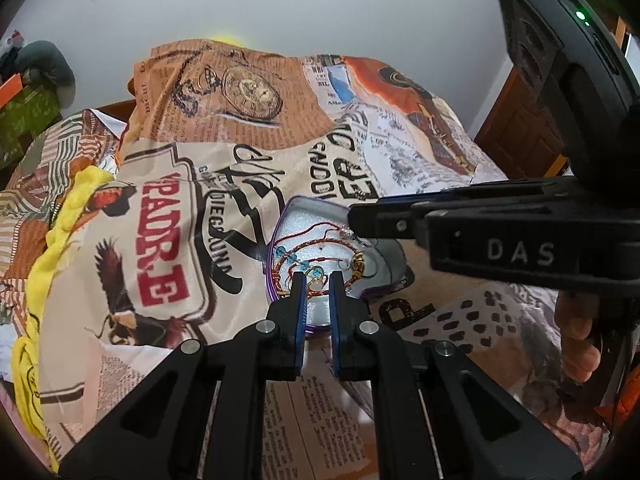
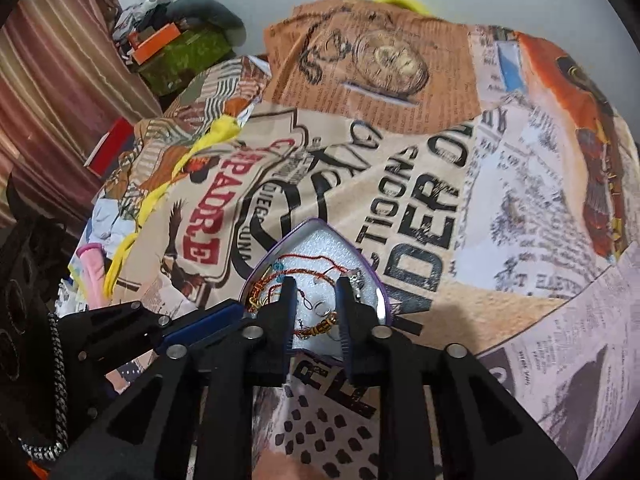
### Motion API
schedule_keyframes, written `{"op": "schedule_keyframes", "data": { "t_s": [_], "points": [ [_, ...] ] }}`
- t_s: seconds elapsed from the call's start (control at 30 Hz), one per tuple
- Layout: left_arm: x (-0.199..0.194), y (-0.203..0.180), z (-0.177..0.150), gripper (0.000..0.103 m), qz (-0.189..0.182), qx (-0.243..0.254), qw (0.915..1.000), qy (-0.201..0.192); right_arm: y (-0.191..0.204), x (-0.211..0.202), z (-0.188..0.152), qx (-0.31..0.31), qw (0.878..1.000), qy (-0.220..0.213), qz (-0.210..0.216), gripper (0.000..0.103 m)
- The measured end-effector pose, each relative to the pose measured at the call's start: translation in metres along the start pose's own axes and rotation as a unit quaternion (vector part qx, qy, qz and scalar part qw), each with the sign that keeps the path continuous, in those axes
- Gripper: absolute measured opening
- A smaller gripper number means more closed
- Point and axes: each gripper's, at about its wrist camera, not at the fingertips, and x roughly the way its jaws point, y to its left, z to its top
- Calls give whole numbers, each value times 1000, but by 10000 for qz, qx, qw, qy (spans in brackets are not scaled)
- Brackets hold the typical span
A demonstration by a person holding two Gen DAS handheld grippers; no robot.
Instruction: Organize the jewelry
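Right wrist view showed the purple-rimmed, foam-lined heart-shaped tin on the printed bedspread, the right gripper slightly parted over its red-gold beaded bracelets, gripping nothing, the left gripper nearly closed, empty, alongside.

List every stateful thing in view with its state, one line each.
tin box: open, no lid on, white foam lining showing.
bracelets: tangled together inside the tin box.
left gripper: nearly closed, tips over the bracelets.
right gripper: jaws apart, tips inside the tin box.
bedsheet: spread, wrinkled.
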Motion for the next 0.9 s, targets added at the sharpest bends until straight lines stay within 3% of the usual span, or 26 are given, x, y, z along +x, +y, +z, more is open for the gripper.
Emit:
{"op": "schedule_keyframes", "data": {
  "t_s": [0.27,0.43,0.53,0.67,0.77,0.8,0.87,0.9],
  "points": [
    [-73,-13,13,8,211,49,9972,-710,11,-65,-11,-89,9967,-775,-247,19],
    [-143,-32,19,8,270,125,9888,-1461,27,-139,-29,-249,9846,-1671,-444,19],
    [-191,-51,15,12,364,283,9786,-2007,39,-184,-47,-384,9720,-2246,-573,19],
    [-253,-81,-2,23,572,535,9565,-2811,61,-243,-77,-626,9445,-3115,-830,19],
    [-289,-100,-22,36,801,606,9377,-3326,79,-276,-104,-741,9215,-3685,-981,19],
    [-301,-107,-30,45,856,609,9315,-3483,85,-286,-114,-760,9131,-3869,-1037,21],
    [-316,-116,-42,56,903,598,9223,-3709,93,-298,-130,-727,9021,-4108,-1107,32],
    [-322,-121,-48,60,939,605,9183,-3799,97,-302,-137,-710,8965,-4222,-1141,46]
  ]
}}
